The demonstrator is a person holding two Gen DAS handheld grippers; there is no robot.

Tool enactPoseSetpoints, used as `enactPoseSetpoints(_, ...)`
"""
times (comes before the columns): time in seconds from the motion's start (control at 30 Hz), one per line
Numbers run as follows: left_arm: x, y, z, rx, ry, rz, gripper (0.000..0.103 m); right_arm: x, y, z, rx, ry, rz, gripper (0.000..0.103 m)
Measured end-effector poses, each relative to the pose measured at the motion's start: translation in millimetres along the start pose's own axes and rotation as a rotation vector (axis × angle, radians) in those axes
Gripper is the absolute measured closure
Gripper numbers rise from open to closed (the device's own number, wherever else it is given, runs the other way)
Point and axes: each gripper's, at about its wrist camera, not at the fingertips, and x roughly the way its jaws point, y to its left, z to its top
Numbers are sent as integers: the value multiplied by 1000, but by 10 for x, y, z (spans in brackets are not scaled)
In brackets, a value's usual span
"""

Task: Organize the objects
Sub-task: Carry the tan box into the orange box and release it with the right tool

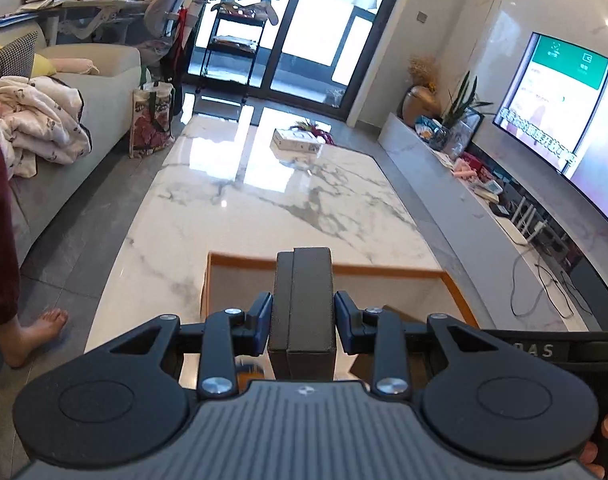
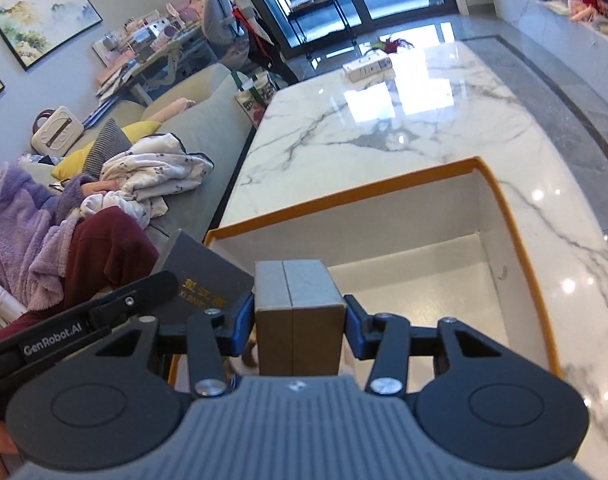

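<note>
My left gripper (image 1: 302, 320) is shut on a slim black box (image 1: 302, 300), held upright between the blue pads. Under it an open white box with an orange rim (image 1: 383, 270) stands on the marble table (image 1: 264, 200). In the right wrist view my right gripper (image 2: 299, 326) is shut on a grey-brown box (image 2: 300, 312), held over the near left part of the orange-rimmed box (image 2: 343, 200), whose white inside shows nothing in it. To its left, at the box's left wall, is the black box with gold lettering (image 2: 208, 276) in the left gripper.
A small white carton (image 1: 298, 140) lies at the table's far end, with a red-leaved plant behind it. A person in a purple robe (image 2: 32, 232) sits on the grey sofa at the left, a bare foot (image 1: 36, 332) on the floor. A television (image 1: 563, 100) and low shelf run along the right.
</note>
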Motion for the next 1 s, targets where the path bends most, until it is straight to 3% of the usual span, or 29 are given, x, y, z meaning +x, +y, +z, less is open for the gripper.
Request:
enactPoseSetpoints(0.23, 414, -70, -66, 128, -18, 98, 65, 595, -118, 243, 24, 50, -5, 54)
enactPoseSetpoints(0.47, 646, -186, -267, 309, -29, 227, 65, 929, -170, 222, 9, 95, -21, 55)
enactPoseSetpoints(0.57, 739, -257, -327, 355, 4, 266, 65, 1008, -190, 185, 16, 106, -30, 55)
enactPoseSetpoints(0.7, 773, -297, -326, 380, 87, 300, 65, 1030, -216, 119, 20, 121, -45, 55)
enactPoseSetpoints(0.8, 726, -260, -288, 326, 142, 273, 65, 975, -221, 83, 26, 121, -50, 55)
enactPoseSetpoints(1.0, 700, -105, -195, 224, 98, 243, 65, 953, -205, 127, 50, 135, -35, 55)
